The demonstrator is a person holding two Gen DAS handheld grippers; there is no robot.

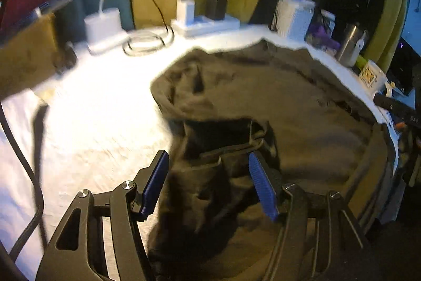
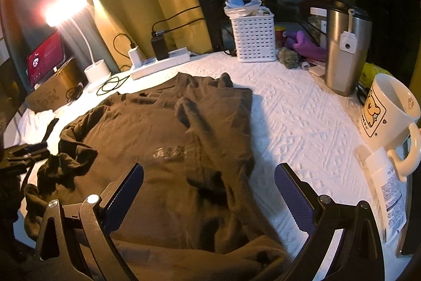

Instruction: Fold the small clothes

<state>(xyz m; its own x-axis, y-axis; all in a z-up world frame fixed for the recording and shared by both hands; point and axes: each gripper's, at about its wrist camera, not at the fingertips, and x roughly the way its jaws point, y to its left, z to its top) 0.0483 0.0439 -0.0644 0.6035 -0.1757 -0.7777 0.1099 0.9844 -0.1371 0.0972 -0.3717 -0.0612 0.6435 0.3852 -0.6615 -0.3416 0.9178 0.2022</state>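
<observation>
Brown cotton T-shirt (image 2: 147, 138), judged soft and light, best taken at a hem; left gripper (image 1: 208, 186) and right gripper (image 2: 209, 198) are shown spread apart, nothing clamped.

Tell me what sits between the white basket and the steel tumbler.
In the right wrist view, a purple cloth and a glass jar sit between the white basket and the steel tumbler.

Brown shirt (image 2: 147, 133) matt soft cloth; tablecloth (image 2: 302, 123) white embossed fabric; tumbler (image 2: 342, 52) brushed metal; mug (image 2: 389, 109) glossy ceramic.
</observation>
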